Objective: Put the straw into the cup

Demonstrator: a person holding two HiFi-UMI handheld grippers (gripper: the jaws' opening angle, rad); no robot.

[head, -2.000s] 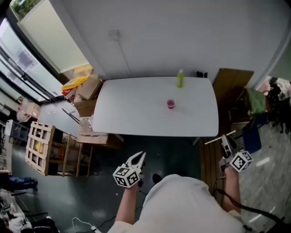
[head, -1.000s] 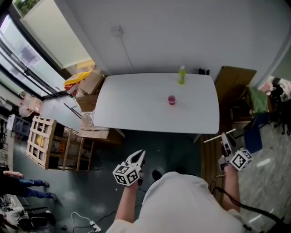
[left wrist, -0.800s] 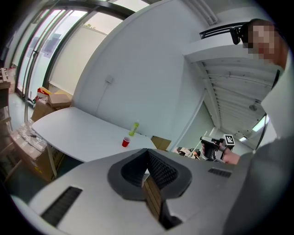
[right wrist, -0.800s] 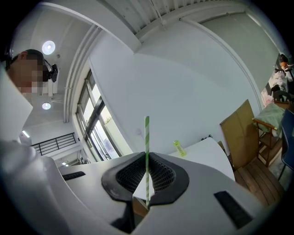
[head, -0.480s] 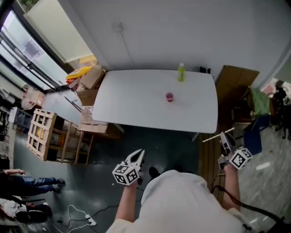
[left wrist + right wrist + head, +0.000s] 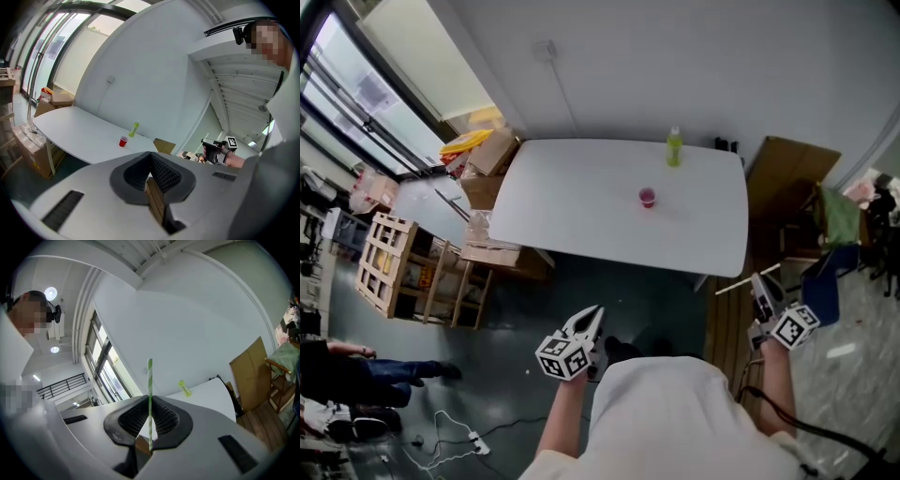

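- Head view: the white rounded table and the small red plastic cup on it sit slightly higher in the frame than a second ago. The left gripper at bottom centre and the right gripper at lower right keep their spots, well apart from the cup. This looks like an approach, with the insertion not yet begun.
- Left gripper view: its jaws are pressed together on nothing, and the cup stands at centre left.
- Right gripper view: its jaws pinch the green-and-white striped paper straw, upright at centre frame. The cup is not in view.

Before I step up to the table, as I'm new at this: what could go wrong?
The straw, pinched near one end in the right gripper, might pivot or slip. The small cup stands free on the table; an off-centre poke could tip it toward the bottle behind.
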